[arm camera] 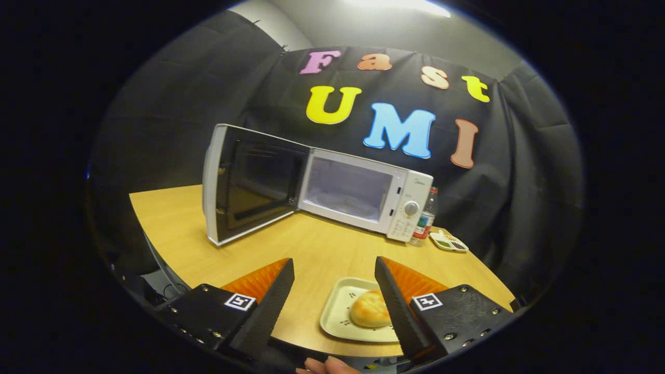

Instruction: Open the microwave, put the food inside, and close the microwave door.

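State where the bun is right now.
In the gripper view, the bun lies on a plate at the table's near edge, between the open gripper's fingers, closer to the right one.

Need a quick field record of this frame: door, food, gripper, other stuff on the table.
door: microwave door swung wide open
cavity: looks bare, glass turntable in view
food: bun on plate, on table near its front edge, partly behind one finger
gripper: gripper open, holding nothing, above the plate
other: bottle and small dish beside the microwave
task stage: food not yet inside
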Action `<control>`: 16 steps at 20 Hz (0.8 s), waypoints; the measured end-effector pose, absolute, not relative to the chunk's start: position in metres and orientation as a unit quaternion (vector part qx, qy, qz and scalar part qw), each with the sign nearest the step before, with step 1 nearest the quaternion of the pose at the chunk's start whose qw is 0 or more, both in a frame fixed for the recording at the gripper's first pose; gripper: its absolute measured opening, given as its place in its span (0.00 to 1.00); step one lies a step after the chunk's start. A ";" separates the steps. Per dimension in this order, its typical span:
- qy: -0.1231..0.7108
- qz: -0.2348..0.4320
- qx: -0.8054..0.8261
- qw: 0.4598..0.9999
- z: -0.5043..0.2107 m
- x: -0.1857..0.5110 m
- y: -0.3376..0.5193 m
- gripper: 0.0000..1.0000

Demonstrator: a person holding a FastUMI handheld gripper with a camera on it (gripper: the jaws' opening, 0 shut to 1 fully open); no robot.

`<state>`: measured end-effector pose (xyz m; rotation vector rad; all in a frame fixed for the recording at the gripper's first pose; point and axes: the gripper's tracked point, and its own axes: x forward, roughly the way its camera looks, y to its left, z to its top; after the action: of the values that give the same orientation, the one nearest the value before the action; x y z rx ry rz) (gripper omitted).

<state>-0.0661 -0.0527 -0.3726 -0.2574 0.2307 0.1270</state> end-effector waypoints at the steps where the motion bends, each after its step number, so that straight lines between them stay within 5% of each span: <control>1: 0.115 0.054 -0.119 0.985 -0.375 -0.066 -0.067 0.94; 16: 0.210 0.039 -0.003 0.977 -0.462 -0.041 -0.108 0.95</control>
<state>-0.0408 -0.1082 -0.4617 -0.0061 0.4223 0.0785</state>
